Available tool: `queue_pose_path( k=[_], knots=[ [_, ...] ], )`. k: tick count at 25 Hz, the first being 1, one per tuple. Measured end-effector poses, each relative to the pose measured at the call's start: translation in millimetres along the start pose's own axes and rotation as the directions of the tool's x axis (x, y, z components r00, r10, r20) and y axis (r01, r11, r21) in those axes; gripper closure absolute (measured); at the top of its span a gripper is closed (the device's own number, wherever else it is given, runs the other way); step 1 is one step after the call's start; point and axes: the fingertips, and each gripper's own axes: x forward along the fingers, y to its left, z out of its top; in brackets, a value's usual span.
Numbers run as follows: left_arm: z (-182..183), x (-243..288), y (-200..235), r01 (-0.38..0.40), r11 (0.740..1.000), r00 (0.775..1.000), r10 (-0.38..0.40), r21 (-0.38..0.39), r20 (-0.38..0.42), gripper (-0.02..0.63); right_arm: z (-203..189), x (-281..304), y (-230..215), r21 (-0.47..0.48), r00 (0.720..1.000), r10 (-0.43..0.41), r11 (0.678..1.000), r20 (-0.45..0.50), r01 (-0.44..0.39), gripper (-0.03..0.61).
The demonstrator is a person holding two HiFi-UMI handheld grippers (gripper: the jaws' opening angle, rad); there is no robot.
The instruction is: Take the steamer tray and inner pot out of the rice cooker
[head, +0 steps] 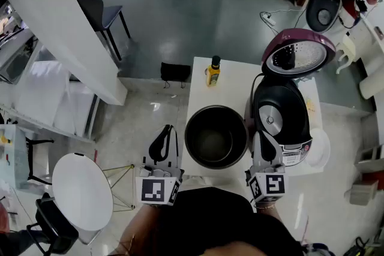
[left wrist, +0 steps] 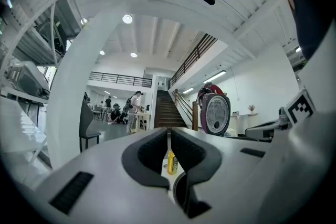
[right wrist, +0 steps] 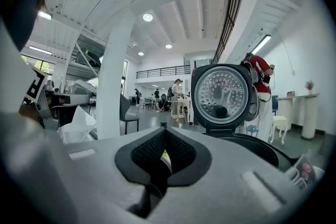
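My left claw [head: 163, 141] and my right claw [head: 263, 148] are pale grey with black pads. The right one's pads carry a fine grid texture. Each claw bears a cube [head: 158, 189] of black squares on white. The inner pot [head: 216, 136] is black with a dull dark-grey inside, and it sits on a white table [head: 201, 90]. To its right, the rice cooker [head: 281, 120] is black on top and maroon down its sides, with a white label on its near edge. Its lid [head: 298, 52] has a maroon rim around a silver plate dotted with small holes, and a black knob at the centre. At the far end of the table, the bottle [head: 212, 72] is yellow with a black cap. Near left is a plain white round table [head: 82, 189].
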Motion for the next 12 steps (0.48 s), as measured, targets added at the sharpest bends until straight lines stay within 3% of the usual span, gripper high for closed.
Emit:
queue_pose_path(
  k=[12],
  knots=[
    [-10.0,2.7,-3.0,0.028,0.999,0.999,-0.029,-0.037,-0.037,0.591,-1.2,3.6,2.3,0.028,1.0,0.001,1.0,0.007,-0.001,0.573]
  ],
)
